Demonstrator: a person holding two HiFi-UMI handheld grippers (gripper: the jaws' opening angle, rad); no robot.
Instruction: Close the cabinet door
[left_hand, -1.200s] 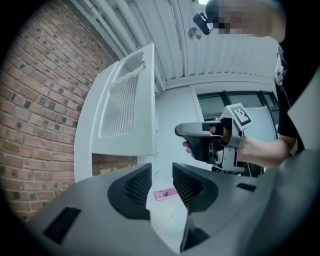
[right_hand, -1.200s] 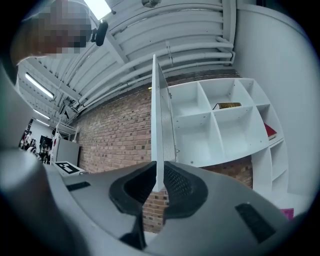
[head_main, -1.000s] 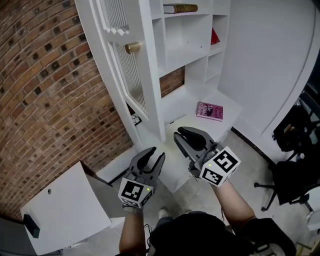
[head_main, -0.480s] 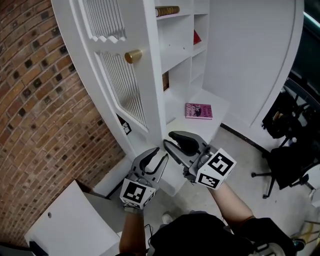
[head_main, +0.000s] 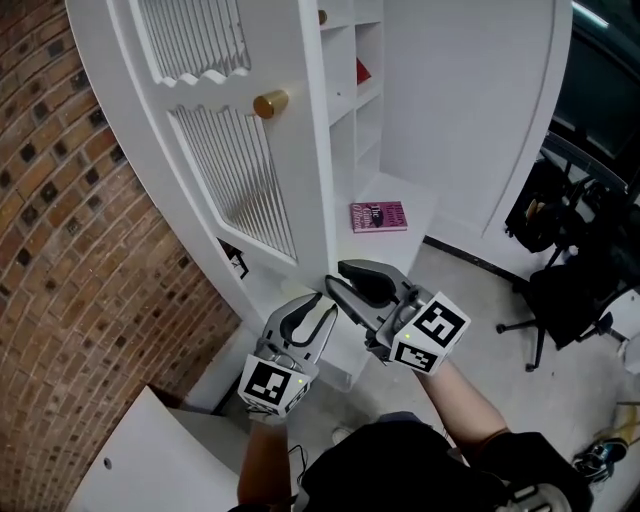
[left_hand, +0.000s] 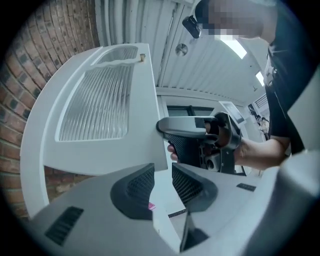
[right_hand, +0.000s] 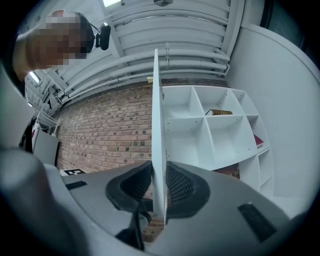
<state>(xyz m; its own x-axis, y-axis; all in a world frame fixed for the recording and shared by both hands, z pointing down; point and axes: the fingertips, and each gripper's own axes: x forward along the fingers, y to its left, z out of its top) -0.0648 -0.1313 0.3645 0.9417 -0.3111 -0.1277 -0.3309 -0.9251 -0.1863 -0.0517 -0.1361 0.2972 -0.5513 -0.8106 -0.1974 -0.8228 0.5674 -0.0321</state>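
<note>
The white cabinet door (head_main: 240, 150), with ribbed panels and a brass knob (head_main: 270, 103), stands open in front of the shelves (head_main: 365, 120). My right gripper (head_main: 333, 278) is at the door's lower free corner. In the right gripper view the door edge (right_hand: 156, 125) runs between the jaws of the right gripper (right_hand: 159, 175), and both pads lie against it. My left gripper (head_main: 325, 305) hangs just below and left of it. In the left gripper view the left gripper (left_hand: 162, 172) has its jaws closing a little with nothing between them, under the door (left_hand: 100, 115).
A pink book (head_main: 378, 216) lies on the cabinet's low ledge and a red book (head_main: 362, 71) stands in a cubby. A brick wall (head_main: 60, 260) is on the left, a white board (head_main: 150, 460) at lower left, a black office chair (head_main: 560, 290) on the right.
My right gripper has moved left onto the door's lower edge. The door now covers more of the shelves. The left gripper has barely moved.
</note>
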